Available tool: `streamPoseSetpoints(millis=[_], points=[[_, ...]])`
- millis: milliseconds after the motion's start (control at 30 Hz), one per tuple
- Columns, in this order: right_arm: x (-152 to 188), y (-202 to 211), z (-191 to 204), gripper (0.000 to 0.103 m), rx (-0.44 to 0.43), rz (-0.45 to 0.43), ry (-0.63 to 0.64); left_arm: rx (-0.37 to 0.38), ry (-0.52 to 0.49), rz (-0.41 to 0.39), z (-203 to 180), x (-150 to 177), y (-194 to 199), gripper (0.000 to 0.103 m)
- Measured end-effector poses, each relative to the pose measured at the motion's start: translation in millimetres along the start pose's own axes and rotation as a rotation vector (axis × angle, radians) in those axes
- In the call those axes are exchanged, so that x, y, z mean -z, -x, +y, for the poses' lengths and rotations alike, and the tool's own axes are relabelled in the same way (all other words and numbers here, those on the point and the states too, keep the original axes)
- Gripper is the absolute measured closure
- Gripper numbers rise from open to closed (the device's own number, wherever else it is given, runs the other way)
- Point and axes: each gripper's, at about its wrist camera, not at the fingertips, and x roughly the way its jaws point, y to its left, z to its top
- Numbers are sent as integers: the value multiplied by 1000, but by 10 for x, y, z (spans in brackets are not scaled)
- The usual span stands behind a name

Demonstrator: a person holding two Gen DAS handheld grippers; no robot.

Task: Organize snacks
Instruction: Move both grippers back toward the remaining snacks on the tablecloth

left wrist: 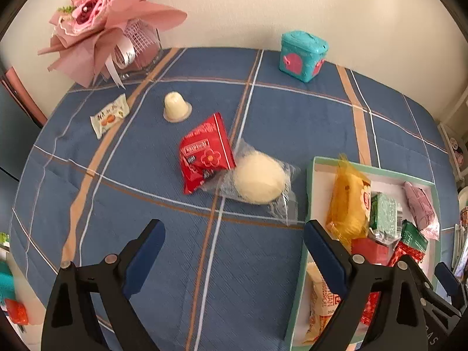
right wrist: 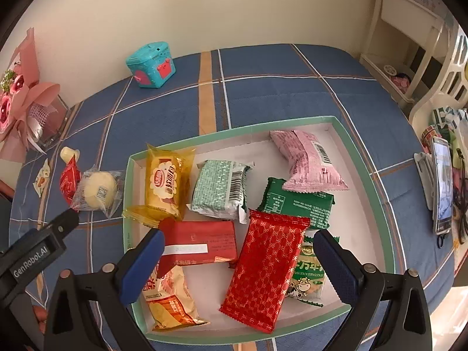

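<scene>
A green-rimmed white tray (right wrist: 377,193) holds several snack packs, among them a yellow cake pack (right wrist: 165,184) and a red patterned pack (right wrist: 266,269). Left of the tray on the blue plaid cloth lie a round white bun in clear wrap (left wrist: 259,180), a red packet (left wrist: 204,152), a jelly cup (left wrist: 176,106) and a small white packet (left wrist: 109,115). My left gripper (left wrist: 234,244) is open and empty, above the cloth in front of the bun. My right gripper (right wrist: 238,259) is open and empty, over the tray's near part.
A teal toy box (left wrist: 302,55) stands at the back by the wall. A pink bouquet (left wrist: 99,20) in a glass holder stands at the back left. A phone (right wrist: 443,184) and small items lie at the table's right edge. The tray also shows in the left wrist view (left wrist: 313,172).
</scene>
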Motion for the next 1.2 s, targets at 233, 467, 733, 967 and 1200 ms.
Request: streamPoseSetpoints(millis=[233, 467, 733, 967, 1200], points=[[10, -46, 236, 0, -7, 4, 51, -11, 4, -21, 114, -35, 14, 7], [35, -101, 553, 0, -33, 7, 93, -53, 26, -28, 339, -77, -2, 7], [119, -171, 1048, 0, -59, 14, 163, -90, 47, -46, 805, -121, -58, 7], [227, -200, 1468, 0, -85, 13, 231, -108, 123, -17, 1293, -120, -188, 7], [331, -274, 1787, 0, -118, 21, 264, -105, 165, -55, 1634, -115, -194, 7]])
